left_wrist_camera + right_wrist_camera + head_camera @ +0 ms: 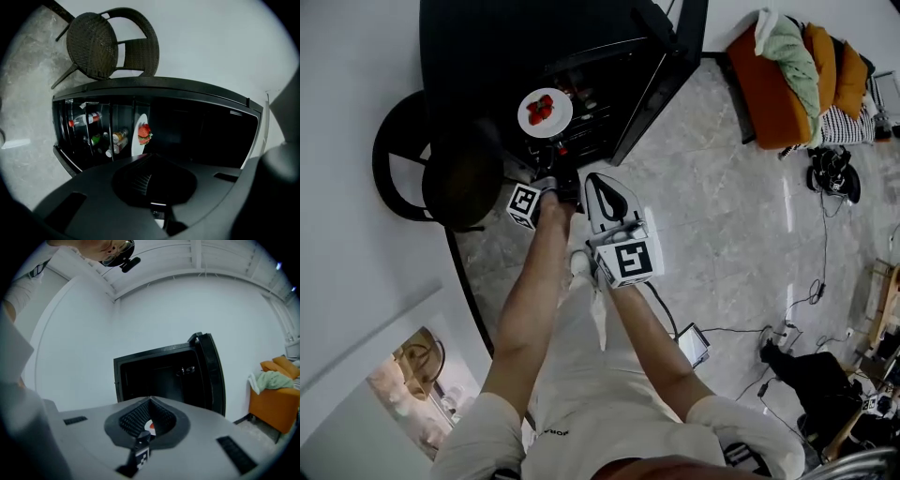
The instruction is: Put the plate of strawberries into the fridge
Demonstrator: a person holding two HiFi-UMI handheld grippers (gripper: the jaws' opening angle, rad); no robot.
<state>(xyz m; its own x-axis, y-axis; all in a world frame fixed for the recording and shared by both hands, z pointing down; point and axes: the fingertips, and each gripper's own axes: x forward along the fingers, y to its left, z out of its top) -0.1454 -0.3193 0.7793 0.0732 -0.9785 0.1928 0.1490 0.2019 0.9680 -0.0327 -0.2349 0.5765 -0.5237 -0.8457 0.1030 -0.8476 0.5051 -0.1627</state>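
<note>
Left claw (551,184): pinched together, empty, just short of the open fridge (478,47).
Plate (526,120): ahead of left claw, inside the fridge, strawberries (541,109) aboard.
Right claw (594,180): closed, empty, beside left.

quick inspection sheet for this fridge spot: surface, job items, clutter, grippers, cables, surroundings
surface: grey stone floor; the black fridge stands on it with its door open
job's things: plate of strawberries sits inside the fridge, free of both grippers
clutter: bottles and cans in the fridge beside the plate
grippers: left gripper and right gripper both shut and empty, in front of the fridge
cables: dark cable on the floor by the person's right arm; thinner ones farther right
surroundings: wicker chair, orange sofa, white wall
</note>
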